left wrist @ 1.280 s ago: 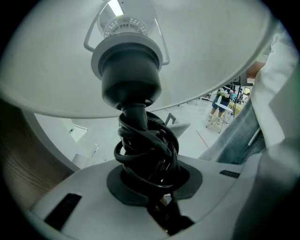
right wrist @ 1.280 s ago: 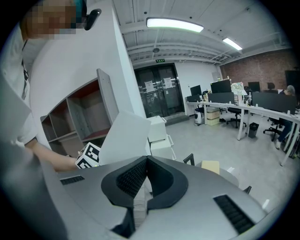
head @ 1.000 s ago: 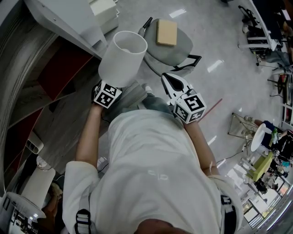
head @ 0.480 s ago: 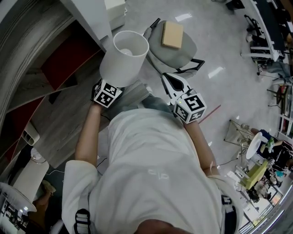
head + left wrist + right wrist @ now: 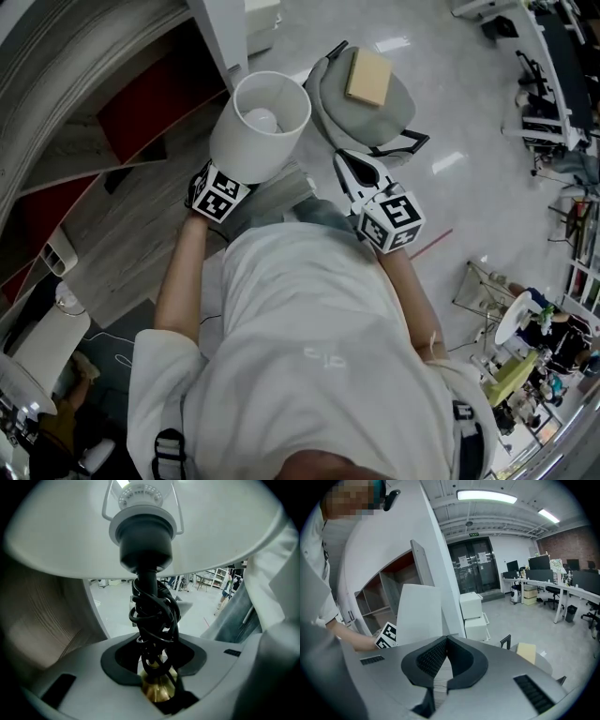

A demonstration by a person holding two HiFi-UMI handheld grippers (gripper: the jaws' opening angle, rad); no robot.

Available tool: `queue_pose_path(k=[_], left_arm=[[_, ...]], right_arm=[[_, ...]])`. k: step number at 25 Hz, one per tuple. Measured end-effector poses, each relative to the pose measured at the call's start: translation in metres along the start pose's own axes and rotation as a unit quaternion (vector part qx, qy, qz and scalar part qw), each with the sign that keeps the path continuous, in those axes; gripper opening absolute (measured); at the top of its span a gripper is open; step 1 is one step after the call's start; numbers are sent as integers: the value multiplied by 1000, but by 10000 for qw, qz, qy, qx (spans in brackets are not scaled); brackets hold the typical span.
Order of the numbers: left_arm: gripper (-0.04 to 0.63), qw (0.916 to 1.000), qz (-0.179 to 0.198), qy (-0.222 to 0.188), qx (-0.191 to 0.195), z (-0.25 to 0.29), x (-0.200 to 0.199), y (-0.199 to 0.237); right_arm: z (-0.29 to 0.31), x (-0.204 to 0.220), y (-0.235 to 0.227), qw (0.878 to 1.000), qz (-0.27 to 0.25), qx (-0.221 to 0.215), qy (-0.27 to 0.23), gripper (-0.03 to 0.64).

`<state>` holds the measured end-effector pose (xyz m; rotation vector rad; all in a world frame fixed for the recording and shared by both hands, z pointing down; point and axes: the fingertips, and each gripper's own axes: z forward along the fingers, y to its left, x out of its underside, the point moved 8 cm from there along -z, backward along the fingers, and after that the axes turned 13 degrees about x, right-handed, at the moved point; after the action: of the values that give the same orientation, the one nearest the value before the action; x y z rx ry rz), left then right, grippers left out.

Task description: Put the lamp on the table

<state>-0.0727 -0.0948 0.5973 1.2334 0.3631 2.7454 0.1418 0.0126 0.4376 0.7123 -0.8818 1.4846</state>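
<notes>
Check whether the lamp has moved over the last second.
Yes, slightly. In the head view the lamp has shifted left, closer to the red-backed shelf unit and away from the grey chair.

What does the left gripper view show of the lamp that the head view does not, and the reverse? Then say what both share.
Only the left gripper view: the underside of the shade, the black socket, the black cord coiled round the stem, and a brass fitting low between the jaws of the left gripper, which are opening. Only the head view: the bulb inside the shade, the shut, empty right gripper, and a grey chair bearing a tan box. Both: the white shade, upright above the left gripper.
</notes>
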Motion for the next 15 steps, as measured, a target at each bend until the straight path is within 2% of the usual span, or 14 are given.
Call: queue_pose_path(k=[15], left_arm=[[162,9976,-499,76,-468,-30,39,-19]], right_arm=[[23,-2,29,9978,-212,-612,106,29]])
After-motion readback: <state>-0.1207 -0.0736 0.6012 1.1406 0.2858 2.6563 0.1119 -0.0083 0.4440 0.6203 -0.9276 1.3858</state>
